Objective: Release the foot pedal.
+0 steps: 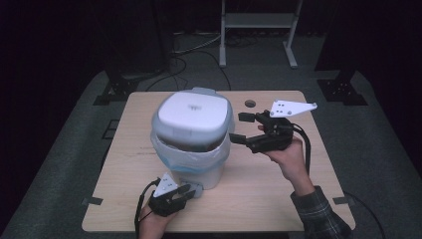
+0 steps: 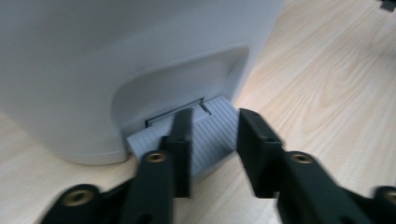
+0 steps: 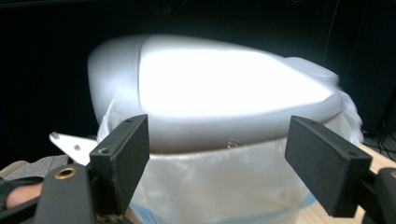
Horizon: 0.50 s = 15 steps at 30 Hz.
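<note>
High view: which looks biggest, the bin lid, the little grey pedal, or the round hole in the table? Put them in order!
1. Bin lid, by far the biggest.
2. Grey pedal and round hole: both look tiny and about alike, too close to rank.

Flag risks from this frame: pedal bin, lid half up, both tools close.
1. The lid stands half raised, blurred; with the left tool open over the pedal, it may drop shut.
2. The right tool sits open beside the rim; its jaws could snag the bag liner folded over the edge.
3. The bin is light-looking; a sideways nudge may slide it on the table.
</note>
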Motion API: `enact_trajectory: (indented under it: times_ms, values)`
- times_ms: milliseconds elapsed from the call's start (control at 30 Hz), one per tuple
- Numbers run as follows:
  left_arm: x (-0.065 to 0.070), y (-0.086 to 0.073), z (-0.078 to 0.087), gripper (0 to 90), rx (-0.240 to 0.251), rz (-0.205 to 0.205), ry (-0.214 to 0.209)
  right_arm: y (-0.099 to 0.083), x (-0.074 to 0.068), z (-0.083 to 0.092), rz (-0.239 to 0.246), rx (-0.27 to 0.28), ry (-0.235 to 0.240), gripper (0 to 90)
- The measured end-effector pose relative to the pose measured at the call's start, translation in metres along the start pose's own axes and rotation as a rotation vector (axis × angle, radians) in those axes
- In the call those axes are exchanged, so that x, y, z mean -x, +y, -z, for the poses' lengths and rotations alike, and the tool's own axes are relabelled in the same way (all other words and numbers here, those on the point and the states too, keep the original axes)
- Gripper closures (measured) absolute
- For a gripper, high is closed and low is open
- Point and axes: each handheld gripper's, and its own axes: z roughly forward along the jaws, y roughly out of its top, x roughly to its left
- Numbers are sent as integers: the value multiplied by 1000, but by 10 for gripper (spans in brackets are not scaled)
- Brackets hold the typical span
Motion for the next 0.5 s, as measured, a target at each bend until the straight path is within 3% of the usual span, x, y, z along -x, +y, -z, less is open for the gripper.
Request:
enact_trajectory:
  times_ms: [233, 400, 500]
  values:
    - [2, 3, 19, 463, -21, -20, 6, -11, 2, 14, -5, -3, -41, 208]
    - [-1, 3, 26, 376, -31, -23, 16, -18, 5, 22, -9, -7, -64, 206]
    - [-6, 2, 33, 298, -49, -32, 35, -28, 7, 29, -11, -43, -108, 187]
